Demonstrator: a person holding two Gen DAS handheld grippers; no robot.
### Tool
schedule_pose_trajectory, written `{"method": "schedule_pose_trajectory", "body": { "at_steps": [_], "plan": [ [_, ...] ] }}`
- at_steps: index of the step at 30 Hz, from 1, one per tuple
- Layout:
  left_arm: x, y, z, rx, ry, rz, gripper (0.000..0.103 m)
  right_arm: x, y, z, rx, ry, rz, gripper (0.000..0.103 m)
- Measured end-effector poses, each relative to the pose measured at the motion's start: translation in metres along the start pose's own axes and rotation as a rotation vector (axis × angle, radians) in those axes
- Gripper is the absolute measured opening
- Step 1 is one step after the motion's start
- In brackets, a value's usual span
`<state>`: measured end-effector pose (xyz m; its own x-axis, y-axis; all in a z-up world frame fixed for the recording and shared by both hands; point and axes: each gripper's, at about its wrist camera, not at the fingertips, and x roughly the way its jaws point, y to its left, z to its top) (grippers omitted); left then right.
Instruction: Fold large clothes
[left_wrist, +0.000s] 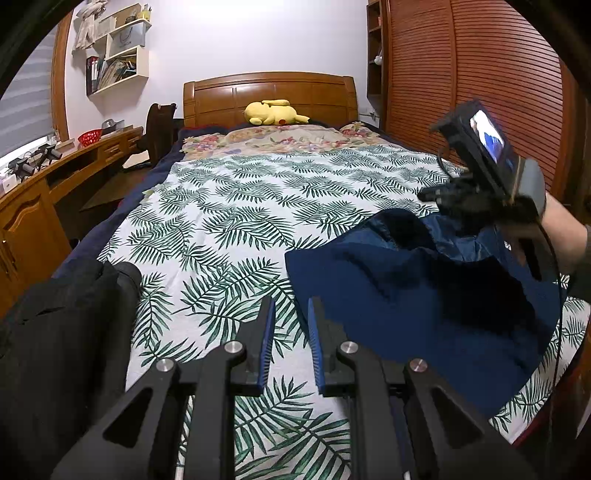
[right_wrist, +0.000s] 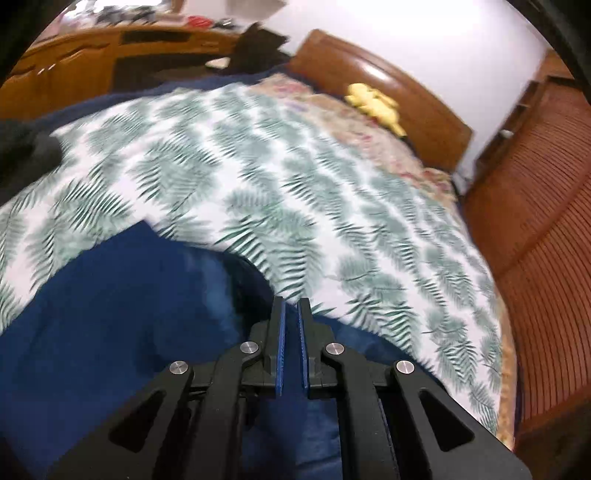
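Navy fabric — a large blue garment (left_wrist: 424, 314) — lies crumpled on the near right part of the bed, on a white bedspread (left_wrist: 236, 206) printed with green fern leaves. Its lighter, shinier lining shows at the upper edge, where an opening gapes. In the right wrist view the same cloth fills the lower left, under and around the tool.

The left gripper (left_wrist: 291, 314) hangs above the bedspread just left of the garment's edge, its blue-padded jaws a narrow gap apart with nothing between them. The right gripper (right_wrist: 291, 317) has its jaws drawn nearly together, only a thin slit between the pads; no cloth shows in that slit, though the view is blurred. From the left wrist view it appears at the far side of the garment, raised above it, with a small lit screen on its back and a hand (left_wrist: 561, 229) behind it.

A black garment (left_wrist: 62, 332) sits heaped at the near left edge of the bed. Further off — against the wooden headboard (left_wrist: 269, 92) — a yellow plush toy (left_wrist: 275, 112) lies on a floral cover.
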<state>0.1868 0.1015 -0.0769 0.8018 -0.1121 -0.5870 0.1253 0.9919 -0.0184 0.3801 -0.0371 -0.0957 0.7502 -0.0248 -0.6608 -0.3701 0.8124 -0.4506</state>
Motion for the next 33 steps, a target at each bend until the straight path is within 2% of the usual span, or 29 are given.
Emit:
{"method": "schedule_pose_trajectory", "body": {
  "at_steps": [1, 2, 4, 7, 15, 18, 23, 27, 33],
  "plan": [
    [0.0, 0.0, 0.0, 0.002, 0.0, -0.001, 0.015, -0.002, -0.002, 0.002, 0.014, -0.001, 0.0, 0.017],
    [-0.001, -0.001, -0.001, 0.003, 0.0, -0.004, 0.015, -0.005, -0.007, 0.003, 0.039, -0.011, 0.011, 0.036],
    [0.0, -0.002, -0.001, 0.007, 0.002, -0.007, 0.015, -0.012, -0.011, 0.001, 0.064, -0.034, 0.041, 0.05],
    [0.0, -0.006, -0.001, 0.015, 0.004, -0.015, 0.015, -0.014, -0.008, -0.009, 0.053, -0.027, 0.077, 0.05],
    [0.006, -0.019, -0.001, 0.042, 0.022, -0.026, 0.015, 0.0, 0.011, -0.062, 0.085, 0.11, 0.25, 0.05],
    [0.009, -0.023, 0.001, 0.046, 0.024, -0.03, 0.015, 0.005, 0.021, -0.084, 0.082, 0.162, 0.285, 0.05],
    [0.012, -0.029, 0.002, 0.057, 0.03, -0.033, 0.015, 0.005, 0.029, -0.11, 0.062, 0.185, 0.301, 0.051],
    [0.015, -0.031, 0.001, 0.067, 0.041, -0.032, 0.015, 0.0, 0.02, -0.114, 0.097, 0.184, 0.326, 0.051],
    [0.015, -0.029, -0.001, 0.068, 0.043, -0.029, 0.015, -0.015, 0.017, -0.12, 0.066, 0.183, 0.328, 0.05]
  ]
}}
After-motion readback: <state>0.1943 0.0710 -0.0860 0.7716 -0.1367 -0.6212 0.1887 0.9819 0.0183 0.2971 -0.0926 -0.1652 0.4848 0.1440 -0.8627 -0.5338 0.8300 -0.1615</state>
